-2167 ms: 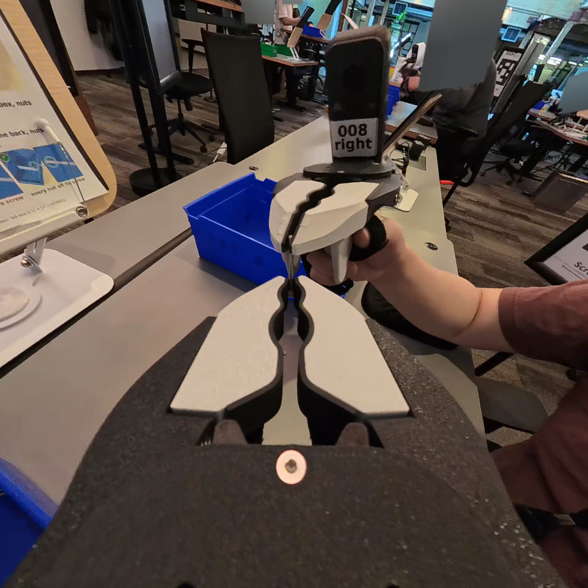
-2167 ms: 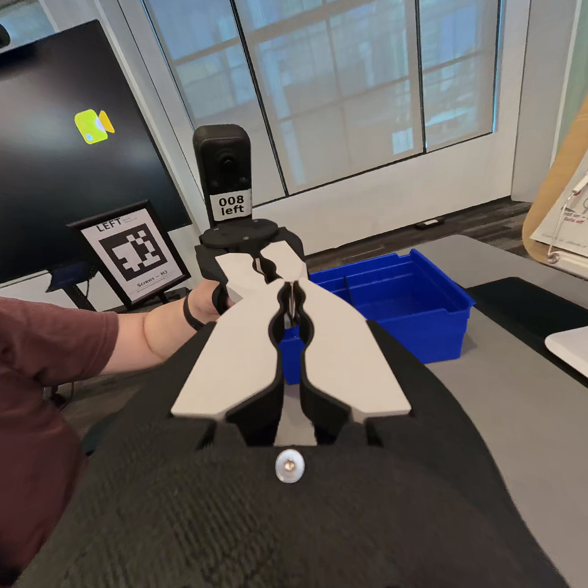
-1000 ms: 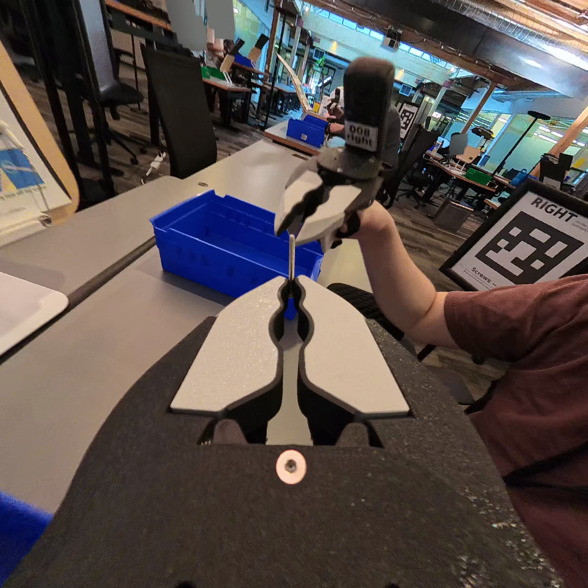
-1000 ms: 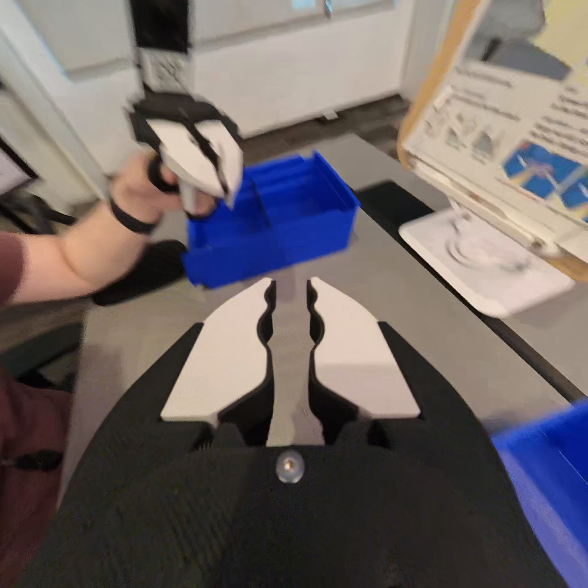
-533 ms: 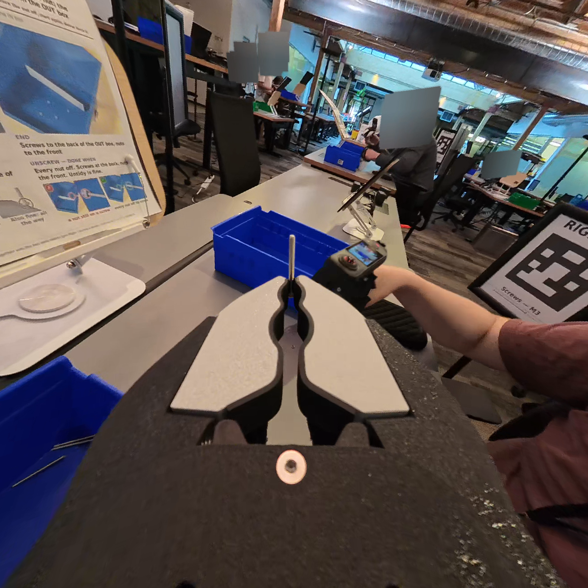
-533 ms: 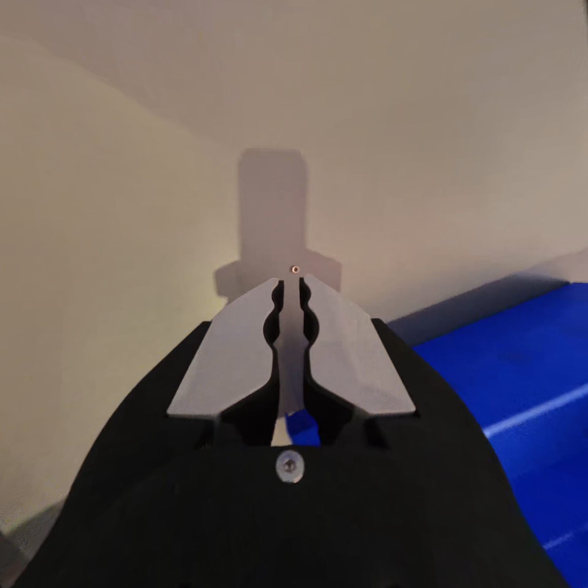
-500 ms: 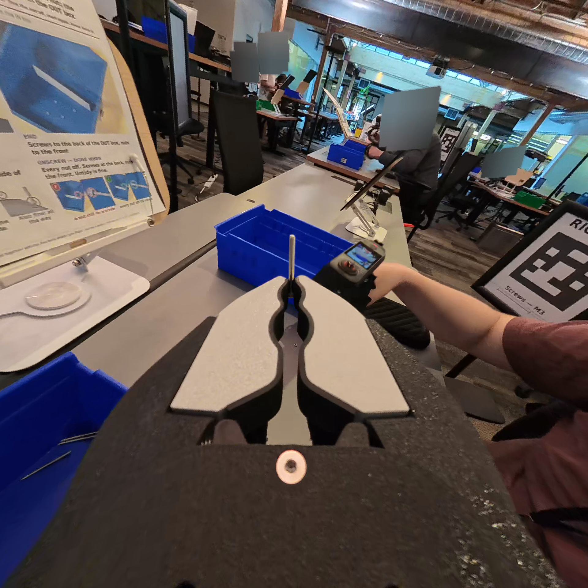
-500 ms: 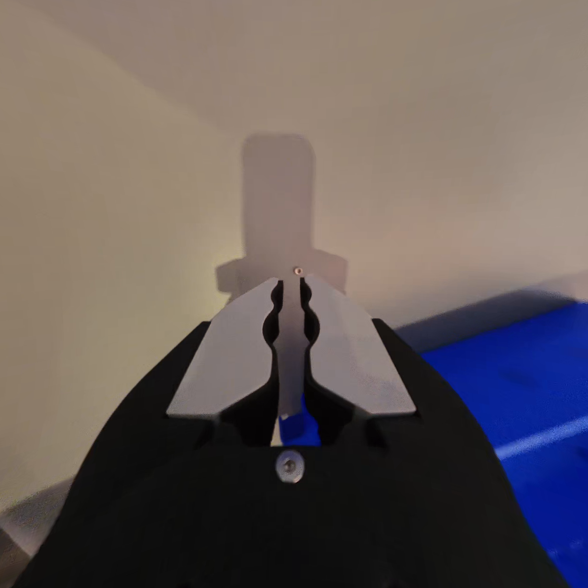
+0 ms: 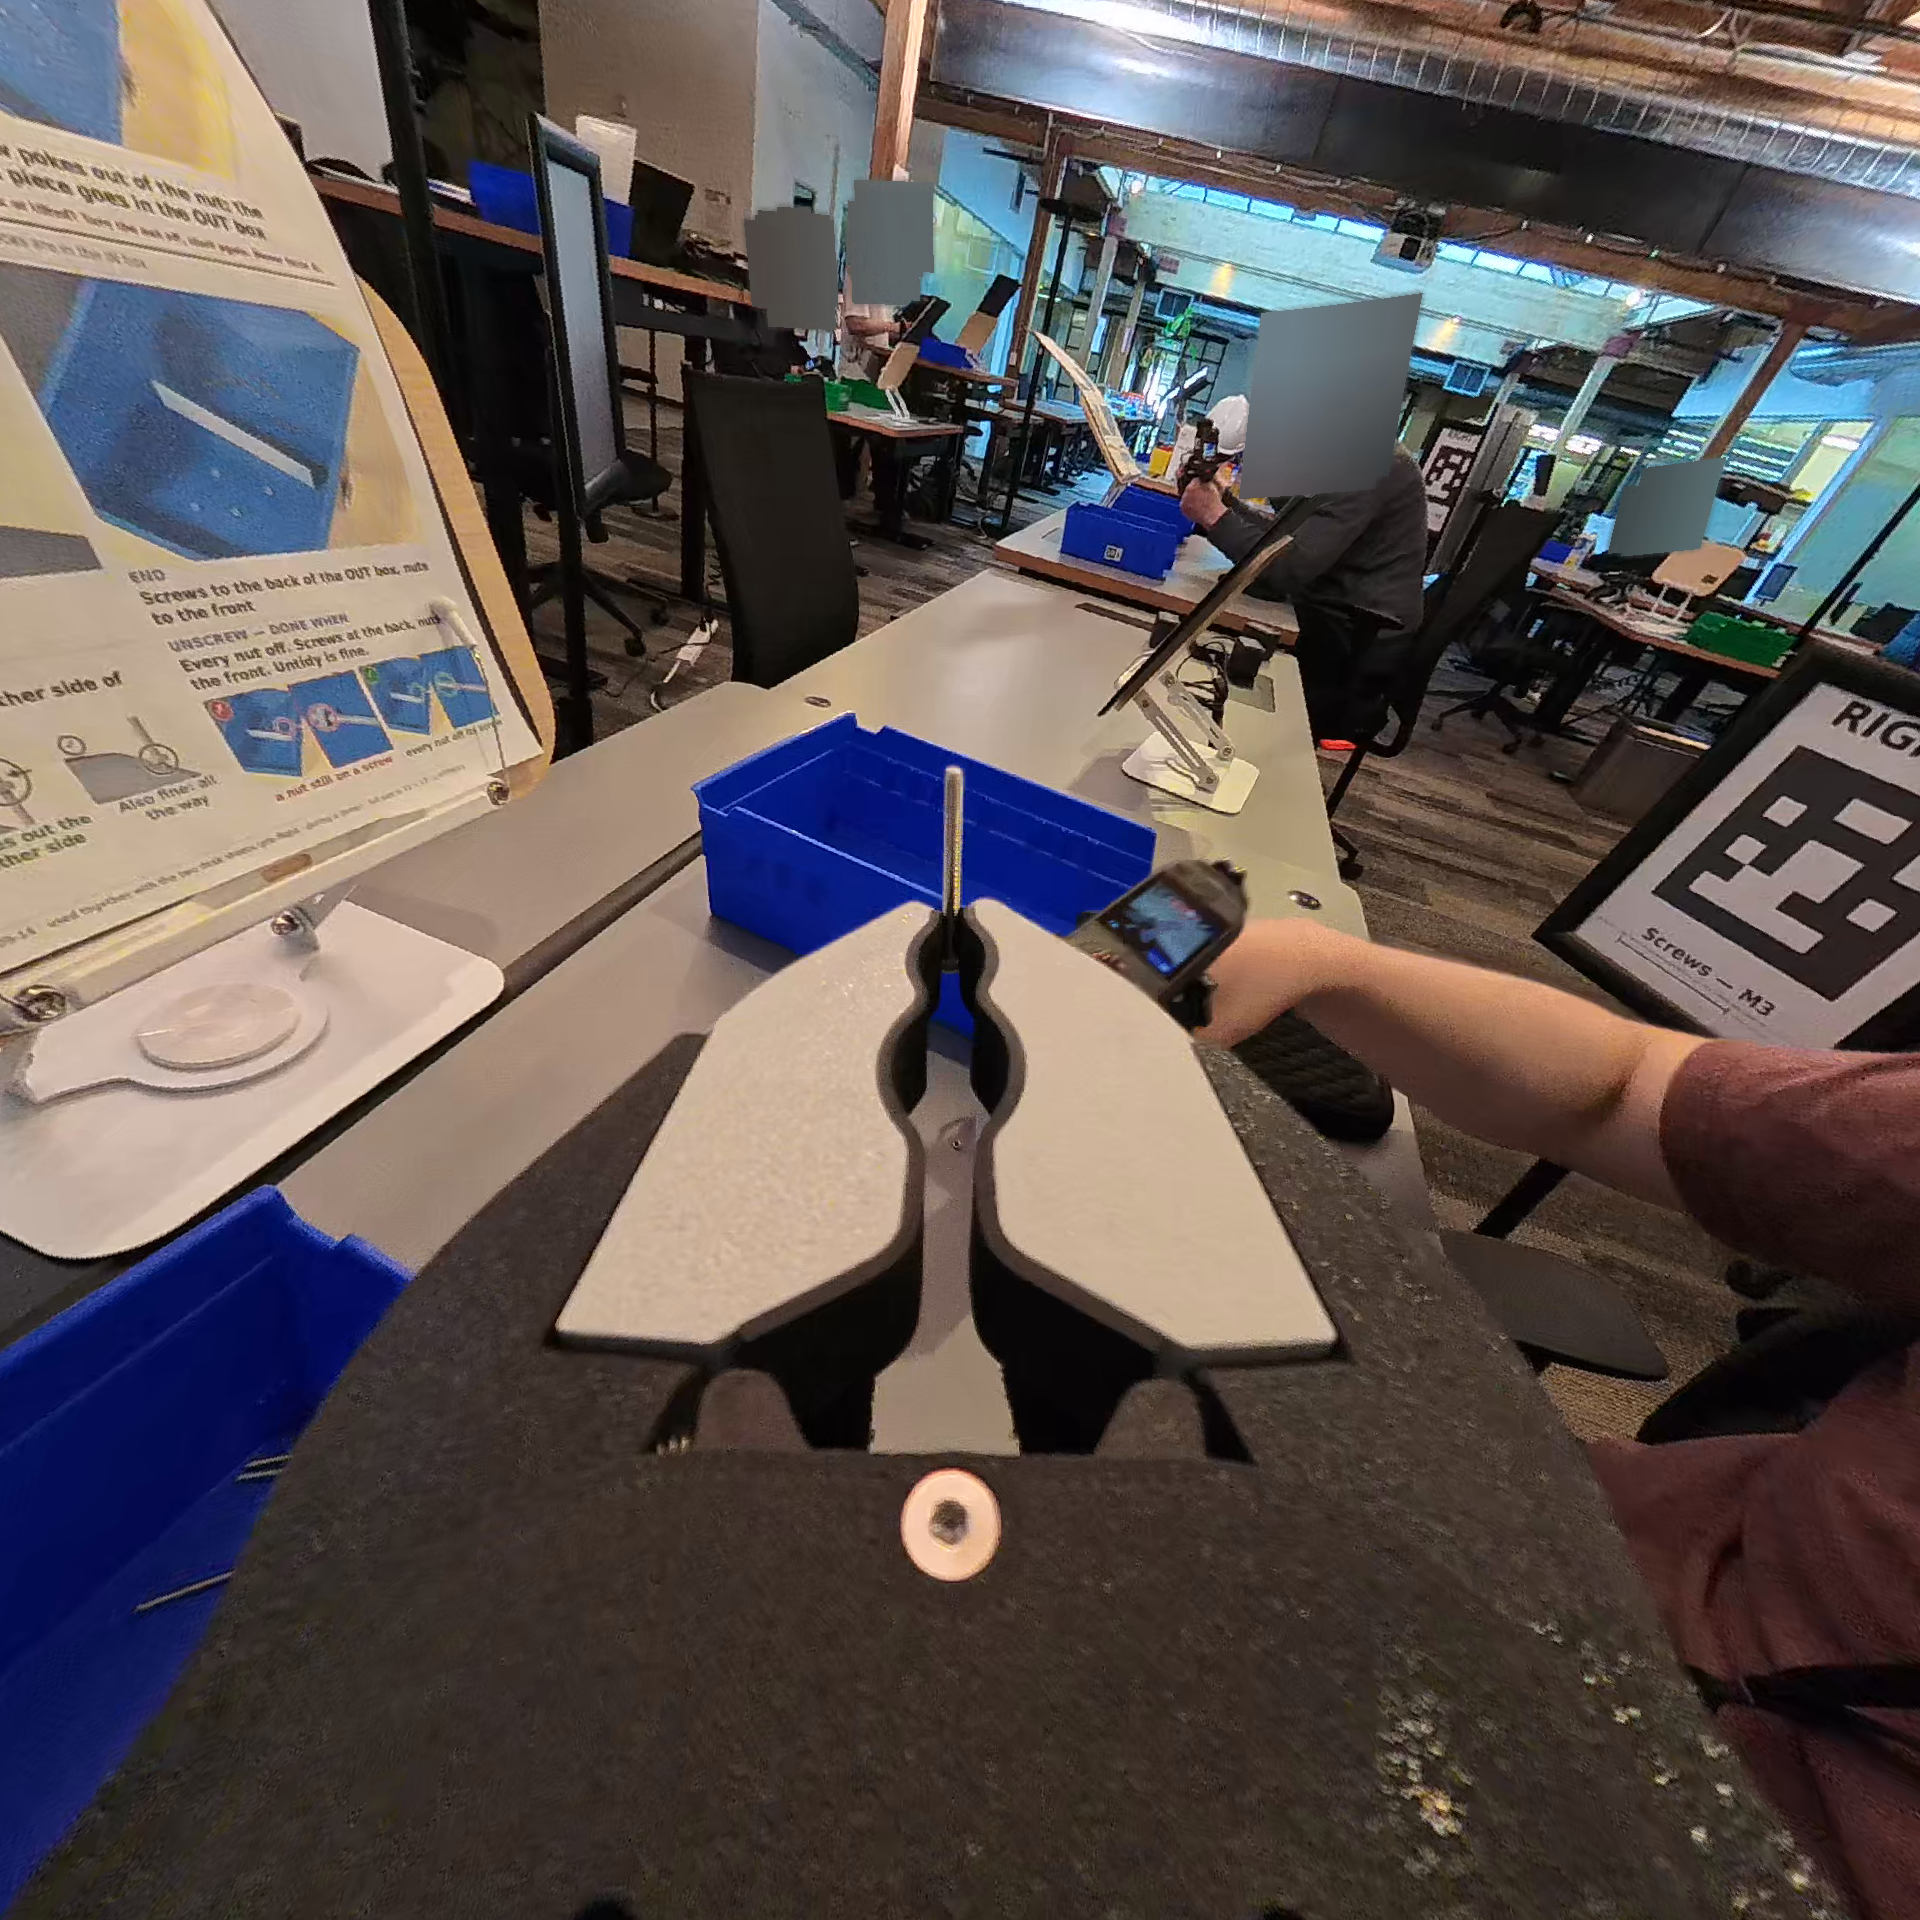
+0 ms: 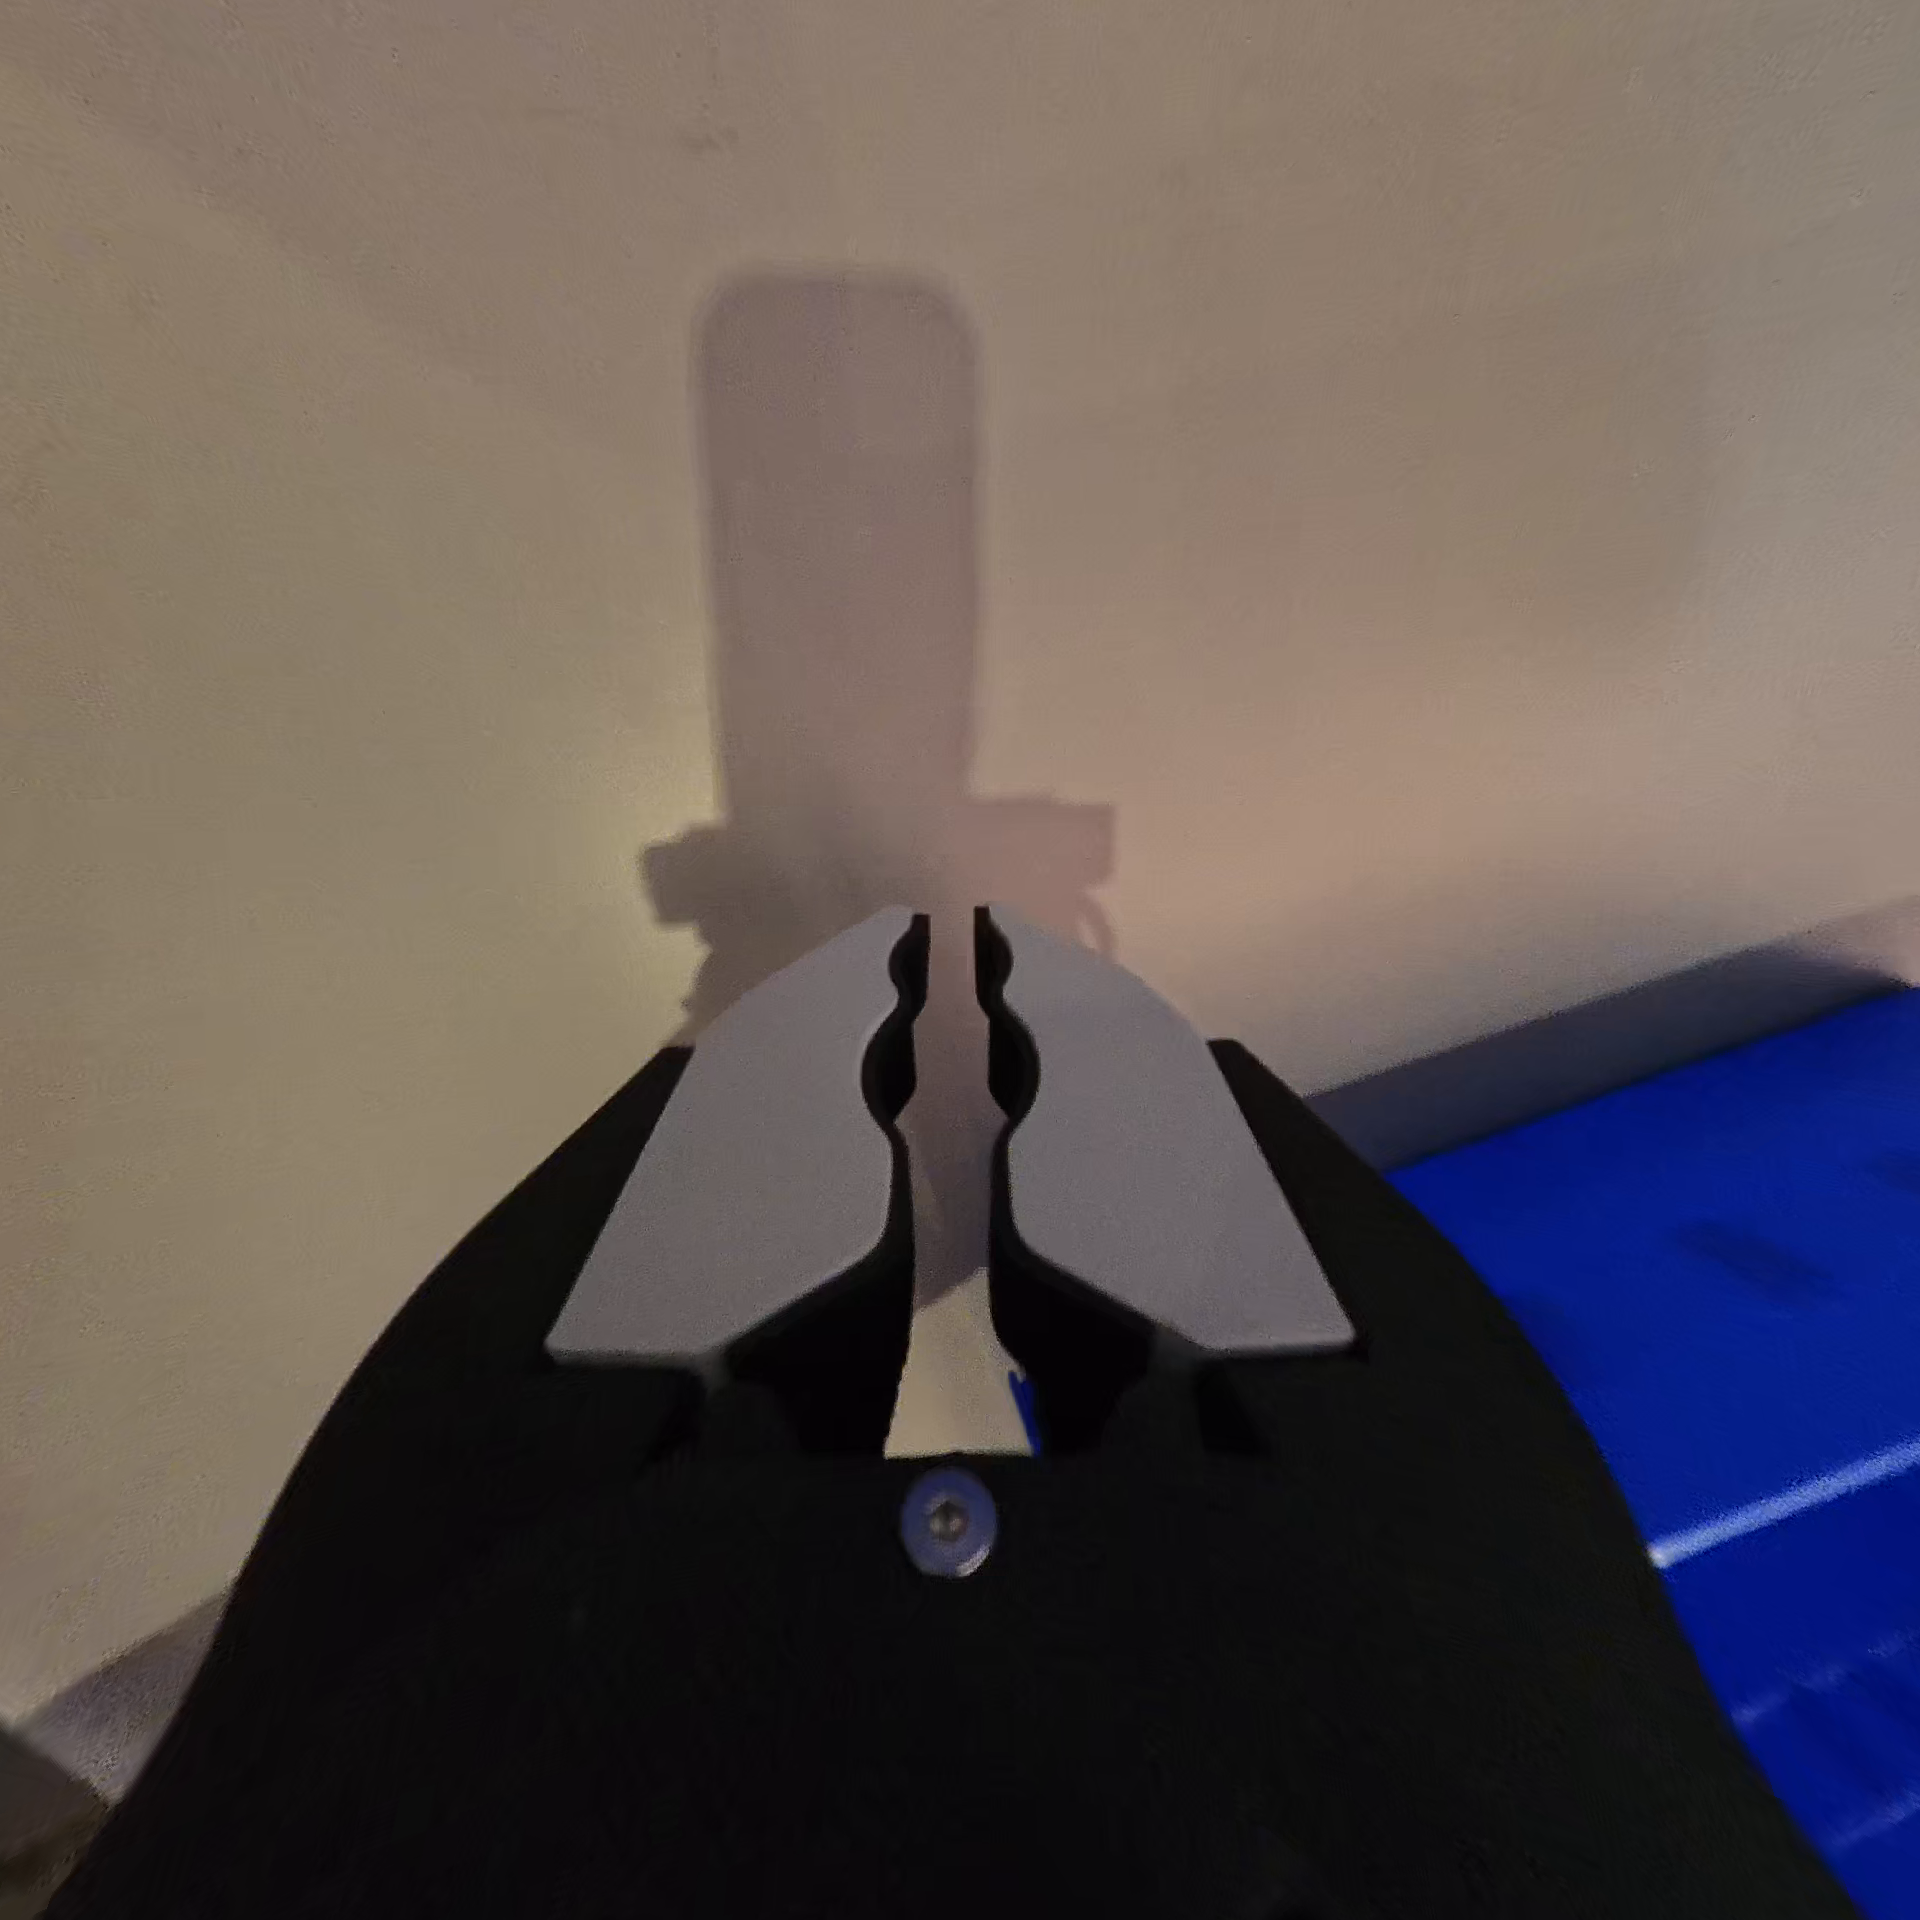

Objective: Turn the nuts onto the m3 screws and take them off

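My left gripper is shut on a thin metal screw, which sticks straight out past the tips; I see no nut on it. The back of my right gripper shows beyond it, tipped down at the grey table by the near right corner of a blue bin. In the right wrist view my right gripper hangs close over the table. Its jaws stand a narrow gap apart with nothing visible between them. No nut shows there.
A blue bin's edge lies right of the right gripper. A second blue bin with loose screws sits at my near left. An instruction board on a white stand base stands left. A framed marker sign stands right. Spacing between my two grippers at the tips: around 30 centimeters.
The right gripper let go of the screw's end, swung down to the table and opened. The small nut seen on the table by its tips half a second ago is now out of sight.
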A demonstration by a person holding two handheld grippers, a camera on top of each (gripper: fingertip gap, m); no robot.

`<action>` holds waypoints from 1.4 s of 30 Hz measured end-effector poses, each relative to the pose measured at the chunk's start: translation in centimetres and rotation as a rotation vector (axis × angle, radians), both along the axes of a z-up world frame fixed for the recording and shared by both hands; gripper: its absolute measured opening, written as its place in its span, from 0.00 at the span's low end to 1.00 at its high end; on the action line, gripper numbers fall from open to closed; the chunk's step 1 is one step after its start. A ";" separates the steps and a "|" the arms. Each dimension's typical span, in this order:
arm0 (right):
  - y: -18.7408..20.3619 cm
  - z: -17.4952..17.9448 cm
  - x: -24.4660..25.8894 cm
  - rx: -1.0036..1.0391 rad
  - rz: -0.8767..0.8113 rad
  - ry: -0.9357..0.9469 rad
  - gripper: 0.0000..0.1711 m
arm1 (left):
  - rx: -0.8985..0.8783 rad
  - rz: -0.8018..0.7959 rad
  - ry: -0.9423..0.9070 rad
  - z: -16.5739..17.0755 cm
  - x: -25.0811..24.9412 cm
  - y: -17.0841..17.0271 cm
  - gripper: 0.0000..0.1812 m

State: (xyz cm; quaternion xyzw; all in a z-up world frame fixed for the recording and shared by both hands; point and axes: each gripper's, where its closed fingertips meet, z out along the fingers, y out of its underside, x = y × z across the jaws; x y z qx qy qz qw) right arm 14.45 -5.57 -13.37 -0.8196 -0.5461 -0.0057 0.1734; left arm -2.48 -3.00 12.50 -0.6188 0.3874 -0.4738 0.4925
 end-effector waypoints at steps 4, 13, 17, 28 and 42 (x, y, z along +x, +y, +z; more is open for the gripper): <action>-1.4 4.5 2.1 0.120 -0.057 0.093 0.05 | 0.003 0.013 0.011 0.0 -0.1 0.0 0.01; -0.4 14.6 24.3 0.384 -0.678 0.083 0.15 | 0.009 0.030 0.042 -0.5 0.5 0.0 0.01; 1.8 10.5 29.7 0.231 -0.948 0.216 0.22 | 0.003 0.040 0.075 -1.1 0.8 0.3 0.01; 2.8 8.0 32.7 0.214 -1.081 0.182 0.19 | 0.021 0.103 0.064 -0.4 -0.9 0.8 0.01; 0.8 2.4 32.3 -0.177 -1.047 0.257 0.04 | 0.025 0.125 0.063 0.0 -2.0 0.8 0.01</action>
